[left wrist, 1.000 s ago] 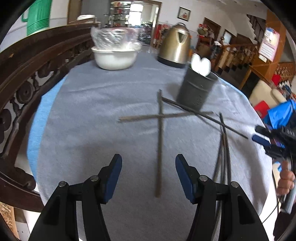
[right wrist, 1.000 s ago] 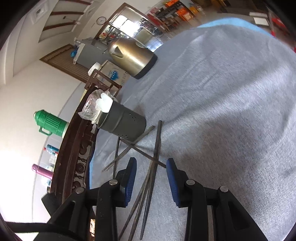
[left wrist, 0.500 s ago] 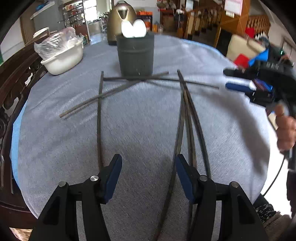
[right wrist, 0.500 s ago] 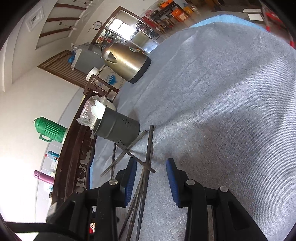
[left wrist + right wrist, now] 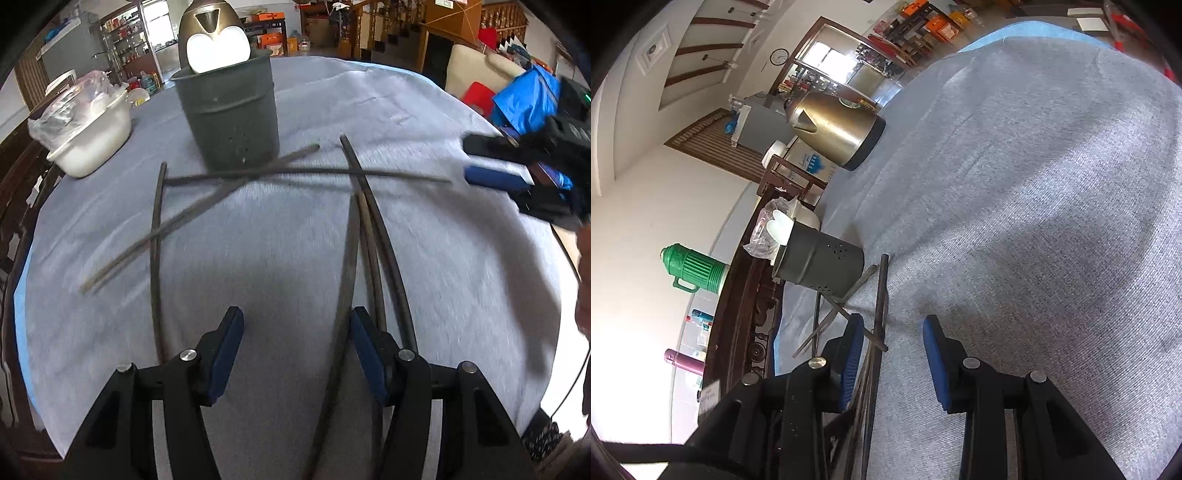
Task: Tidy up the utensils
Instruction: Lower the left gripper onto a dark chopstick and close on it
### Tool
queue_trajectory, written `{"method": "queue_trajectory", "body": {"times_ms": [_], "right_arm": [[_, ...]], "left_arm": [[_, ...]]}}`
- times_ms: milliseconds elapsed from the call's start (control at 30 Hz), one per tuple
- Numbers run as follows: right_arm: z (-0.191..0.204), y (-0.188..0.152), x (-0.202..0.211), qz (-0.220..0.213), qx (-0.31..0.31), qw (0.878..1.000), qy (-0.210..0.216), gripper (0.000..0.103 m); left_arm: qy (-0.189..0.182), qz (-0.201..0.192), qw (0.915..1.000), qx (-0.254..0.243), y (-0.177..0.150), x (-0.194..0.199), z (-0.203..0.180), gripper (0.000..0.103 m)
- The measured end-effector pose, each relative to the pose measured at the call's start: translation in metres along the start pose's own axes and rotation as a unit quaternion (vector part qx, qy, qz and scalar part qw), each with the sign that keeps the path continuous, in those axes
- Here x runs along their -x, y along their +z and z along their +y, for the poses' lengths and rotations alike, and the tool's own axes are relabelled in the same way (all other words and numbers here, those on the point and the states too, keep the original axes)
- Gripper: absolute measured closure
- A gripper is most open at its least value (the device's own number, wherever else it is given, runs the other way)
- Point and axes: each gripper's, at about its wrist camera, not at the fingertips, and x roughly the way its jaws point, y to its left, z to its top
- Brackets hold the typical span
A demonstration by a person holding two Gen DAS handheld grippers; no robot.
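Swung over the chopsticks (image 5: 373,236), left gripper (image 5: 295,350) gapes empty; right gripper (image 5: 892,354) narrower, empty

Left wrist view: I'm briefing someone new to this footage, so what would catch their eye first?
Dark chopsticks lie scattered and crossed over the grey tablecloth. Just behind them stands a dark perforated holder with two white spoons sticking up. Farther back is a brass-coloured kettle, and a white bowl sits at the left edge.

We see our right gripper (image 5: 892,354) with its blue fingers (image 5: 936,356) apart and holding nothing, over dark chopsticks (image 5: 879,295) lying crossed on the gray tabletop (image 5: 1034,184) beside a dark holder (image 5: 820,264) with white spoons (image 5: 779,227).
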Motion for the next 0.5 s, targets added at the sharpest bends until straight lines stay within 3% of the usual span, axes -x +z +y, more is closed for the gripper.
{"method": "queue_trajectory", "body": {"times_ms": [133,200,267,367,500], "right_arm": [[-0.002,0.001,0.002,-0.002,-0.003,1.000,-0.002,0.066],[-0.001,0.002,0.002,-0.002,-0.003,1.000,-0.003,0.066],[0.001,0.004,0.002,-0.002,0.000,1.000,-0.009,0.066],[0.007,0.010,-0.002,0.002,0.005,1.000,-0.017,0.066],[0.027,0.021,-0.021,0.022,0.030,0.998,-0.042,0.066]], "left_arm": [[-0.012,0.004,0.9997,0.019,0.023,-0.014,0.006,0.042],[-0.008,0.006,0.9996,0.027,0.031,-0.016,0.010,0.047],[-0.009,0.005,0.9995,0.029,0.033,-0.016,0.014,0.067],[-0.008,0.007,0.9994,0.032,0.031,-0.013,0.024,0.087],[-0.013,0.016,0.9988,0.045,0.016,-0.005,0.037,0.095]]}}
